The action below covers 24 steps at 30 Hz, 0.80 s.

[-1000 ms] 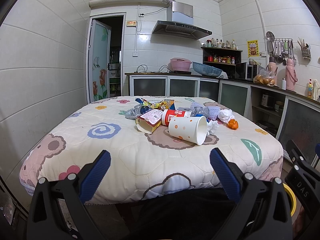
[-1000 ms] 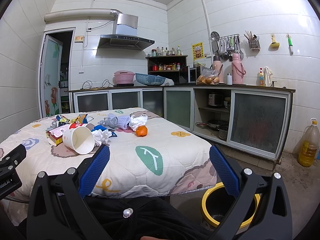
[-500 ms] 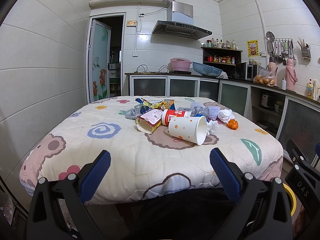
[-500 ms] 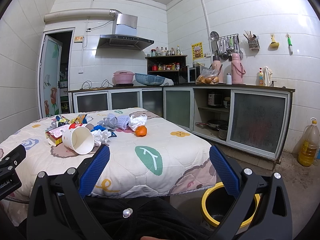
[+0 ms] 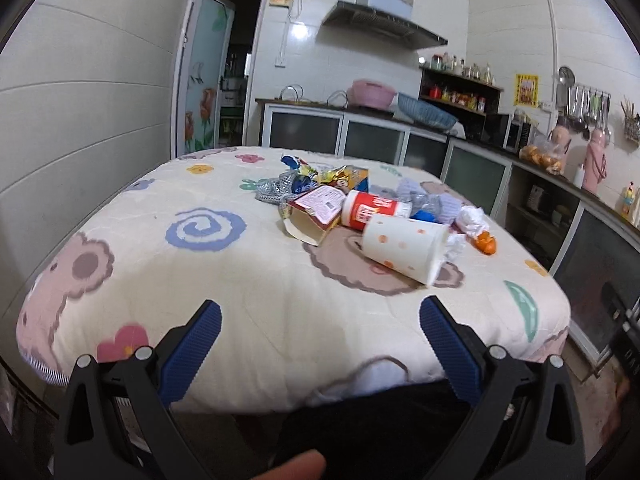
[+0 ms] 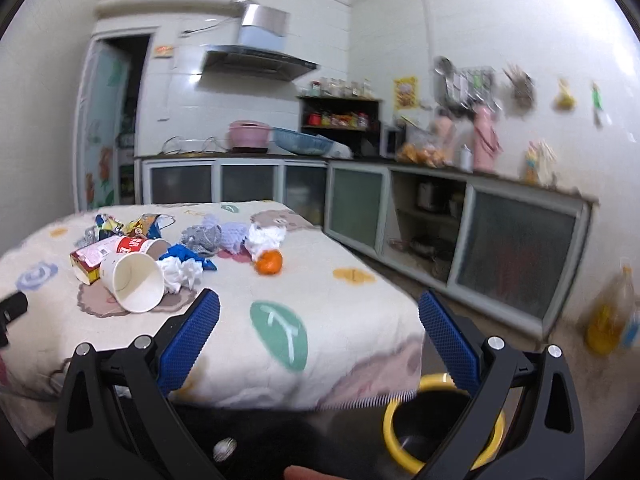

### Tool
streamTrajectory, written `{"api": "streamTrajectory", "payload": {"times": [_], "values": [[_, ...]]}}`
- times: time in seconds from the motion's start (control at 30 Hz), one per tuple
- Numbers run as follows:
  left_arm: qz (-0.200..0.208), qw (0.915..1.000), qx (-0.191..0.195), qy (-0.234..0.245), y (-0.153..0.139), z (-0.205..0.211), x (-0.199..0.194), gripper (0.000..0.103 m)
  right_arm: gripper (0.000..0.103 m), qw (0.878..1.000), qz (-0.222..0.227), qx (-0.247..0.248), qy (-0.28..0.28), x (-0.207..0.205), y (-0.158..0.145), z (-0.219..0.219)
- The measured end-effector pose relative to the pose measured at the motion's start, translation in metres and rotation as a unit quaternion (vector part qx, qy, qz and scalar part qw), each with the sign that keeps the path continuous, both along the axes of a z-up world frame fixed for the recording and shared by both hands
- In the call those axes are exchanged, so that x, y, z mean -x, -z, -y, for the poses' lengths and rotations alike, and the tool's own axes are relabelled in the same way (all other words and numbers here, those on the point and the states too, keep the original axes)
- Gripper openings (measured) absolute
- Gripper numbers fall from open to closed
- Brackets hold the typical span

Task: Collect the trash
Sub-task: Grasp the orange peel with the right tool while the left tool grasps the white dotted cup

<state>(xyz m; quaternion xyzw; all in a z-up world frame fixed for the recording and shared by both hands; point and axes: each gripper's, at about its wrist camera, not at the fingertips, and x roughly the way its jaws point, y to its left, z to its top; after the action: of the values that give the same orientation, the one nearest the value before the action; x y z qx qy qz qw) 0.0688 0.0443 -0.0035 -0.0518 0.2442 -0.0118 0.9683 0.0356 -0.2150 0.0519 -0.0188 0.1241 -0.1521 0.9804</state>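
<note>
Both claws hang short of the quilt-covered tabletop point(image 5: 224, 280), and nothing has been collected yet. The left claw point(image 5: 320, 336) stands wide open and empty, and so does the right claw point(image 6: 319, 330).

The trash lies in one heap past the middle of the tabletop, toward 1 o'clock in the left wrist view. Nearest is a tipped paper cup point(image 5: 404, 249), its mouth toward the right claw. Behind it lie a red-labelled cup point(image 5: 370, 210), an open carton point(image 5: 314, 216), foil snack wrappers point(image 5: 332, 176), crumpled tissue point(image 6: 180, 274) and an orange peel point(image 6: 269, 261). The yellow-rimmed bin point(image 6: 394, 420) stands on the floor off the tabletop's near corner, at 5 o'clock in the right wrist view.

The likely trouble comes from crowding. The pieces touch and overlap, so a claw closing on the paper cup could drag the tissue beside it or roll the cup away, since it lies on its side. A hard squeeze would probably crush its thin wall. The soft quilt may bunch up and get pinched with flat wrappers. Light tissue may slip out on the way to the bin, whose opening is partly hidden under the quilt's edge.
</note>
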Motion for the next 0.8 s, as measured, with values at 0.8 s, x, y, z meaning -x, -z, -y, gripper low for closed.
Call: {"api": "streamTrajectory", "payload": {"times": [0.8], "values": [[-0.097, 0.9834, -0.109, 0.108, -0.016, 0.092, -0.098, 0.096, 0.095, 0.950, -0.232, -0.043, -0.204, -0.235, 0.000, 0.067]]}}
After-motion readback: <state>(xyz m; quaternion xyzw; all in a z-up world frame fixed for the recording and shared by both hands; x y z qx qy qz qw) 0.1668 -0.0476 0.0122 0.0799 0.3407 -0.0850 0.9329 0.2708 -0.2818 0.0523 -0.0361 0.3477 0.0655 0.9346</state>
